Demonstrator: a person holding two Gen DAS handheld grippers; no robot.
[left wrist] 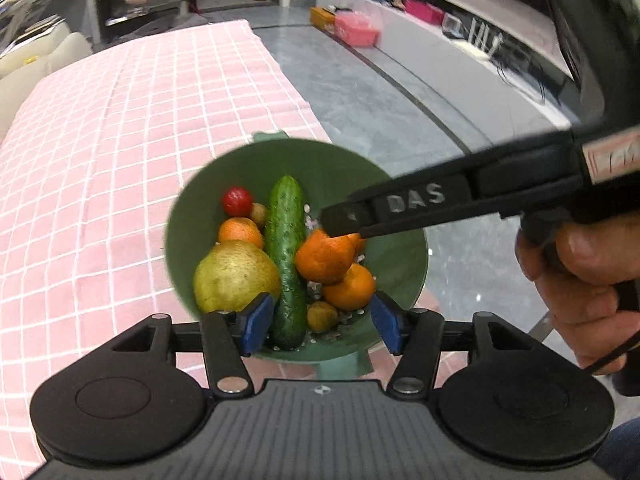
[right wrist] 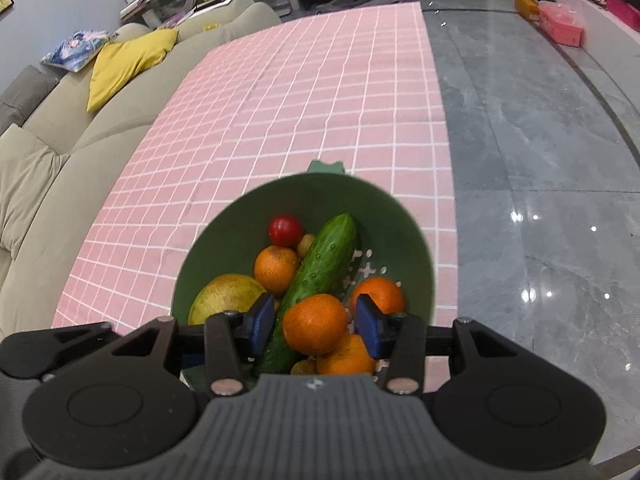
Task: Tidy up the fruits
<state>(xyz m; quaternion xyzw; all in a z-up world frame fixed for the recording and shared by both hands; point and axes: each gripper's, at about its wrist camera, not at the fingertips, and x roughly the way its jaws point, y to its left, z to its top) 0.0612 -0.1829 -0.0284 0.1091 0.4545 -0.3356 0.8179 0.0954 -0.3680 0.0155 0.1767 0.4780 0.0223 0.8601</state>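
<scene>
A green colander bowl sits at the near right edge of the pink checked table. It holds a cucumber, a yellow-green pear, a small red tomato and several oranges. My right gripper is over the bowl with its pads either side of the top orange; a thin gap shows at each pad. My left gripper is open and empty, low over the bowl's near rim.
The pink checked tablecloth stretches away beyond the bowl. A beige sofa with a yellow cushion runs along the table's left side. Grey polished floor lies to the right, with pink boxes by the wall.
</scene>
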